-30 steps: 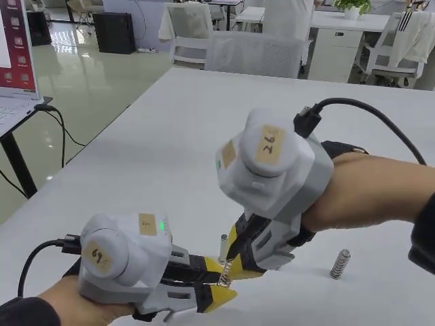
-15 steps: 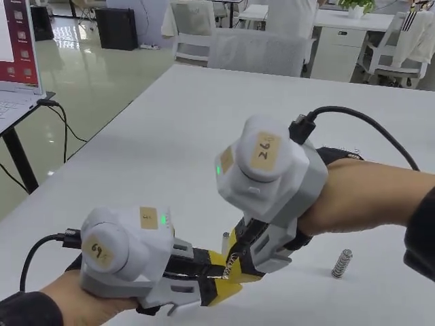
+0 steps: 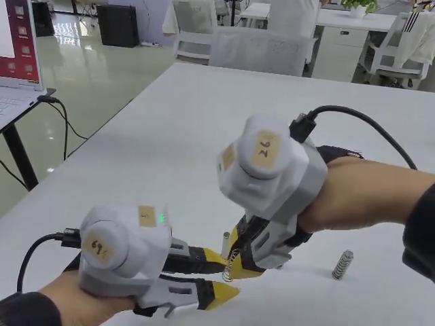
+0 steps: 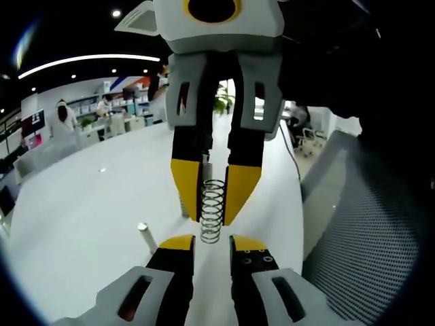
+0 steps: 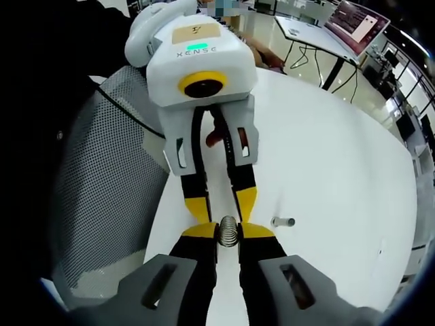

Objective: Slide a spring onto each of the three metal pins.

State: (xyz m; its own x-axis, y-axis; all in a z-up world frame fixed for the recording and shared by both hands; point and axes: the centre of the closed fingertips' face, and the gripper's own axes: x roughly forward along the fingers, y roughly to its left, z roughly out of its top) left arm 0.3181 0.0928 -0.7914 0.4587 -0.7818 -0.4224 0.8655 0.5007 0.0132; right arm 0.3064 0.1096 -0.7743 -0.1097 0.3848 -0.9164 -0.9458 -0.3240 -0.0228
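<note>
A small steel spring (image 3: 229,266) hangs just above the white table (image 3: 170,156), with my right gripper (image 3: 236,261) shut on it from above. The right gripper view looks down the spring (image 5: 229,232), pinched between my own fingertips. My left gripper (image 3: 219,274) faces it from the left, open, its yellow tips on either side of the spring's lower end (image 4: 211,234). A short metal pin (image 3: 225,242) stands on the table just behind the two grippers, seen also as a pin (image 4: 145,236) in the left gripper view and a pin (image 5: 282,222) in the right gripper view.
A second spring (image 3: 342,264) stands upright on the table to the right, under my right forearm. A laptop (image 3: 13,54) sits on a side desk at far left. Chairs (image 3: 255,51) and desks stand beyond the table's far edge.
My left gripper has drawn back slightly to the left and its jaws stand wider, off the spring. The right gripper keeps the spring in the same spot.
</note>
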